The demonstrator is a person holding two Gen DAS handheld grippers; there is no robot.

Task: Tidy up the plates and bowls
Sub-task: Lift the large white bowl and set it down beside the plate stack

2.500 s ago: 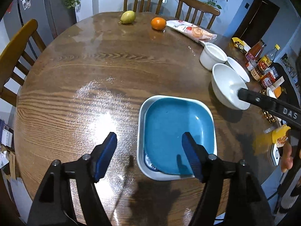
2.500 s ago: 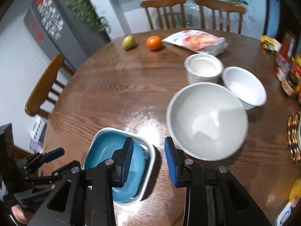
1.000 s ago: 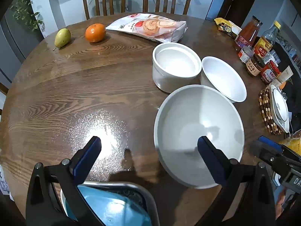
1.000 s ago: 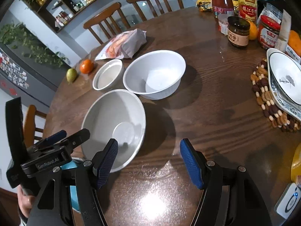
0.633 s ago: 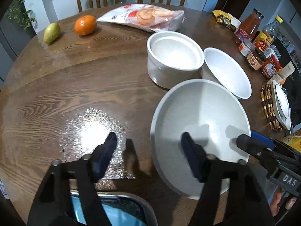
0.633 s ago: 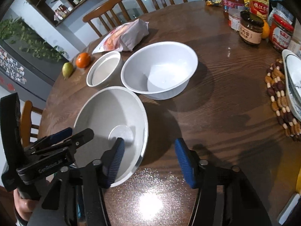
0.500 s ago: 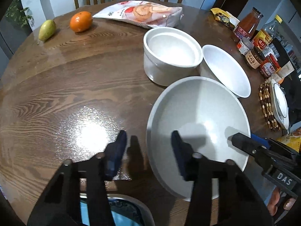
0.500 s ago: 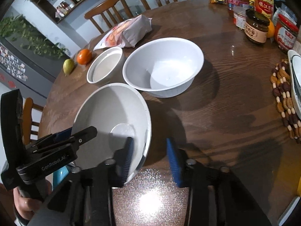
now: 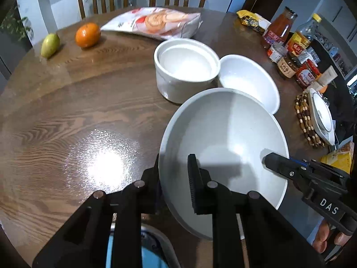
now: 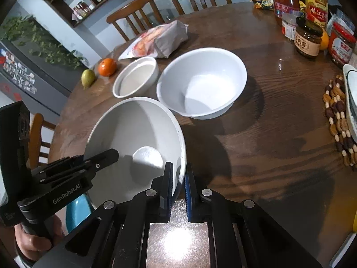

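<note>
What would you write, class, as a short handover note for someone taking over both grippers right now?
Left gripper: jaws have just closed onto the near-left rim of the large grey bowl.
Right gripper: jaws have just closed onto the same bowl's opposite rim.
Behind it on the table stand the white pot and the white bowl, close together. The blue plate lies just under the left gripper.
Done: two-handed grip on the grey bowl.
Left: probably lift it and stack the dishes; none are nested yet.
</note>
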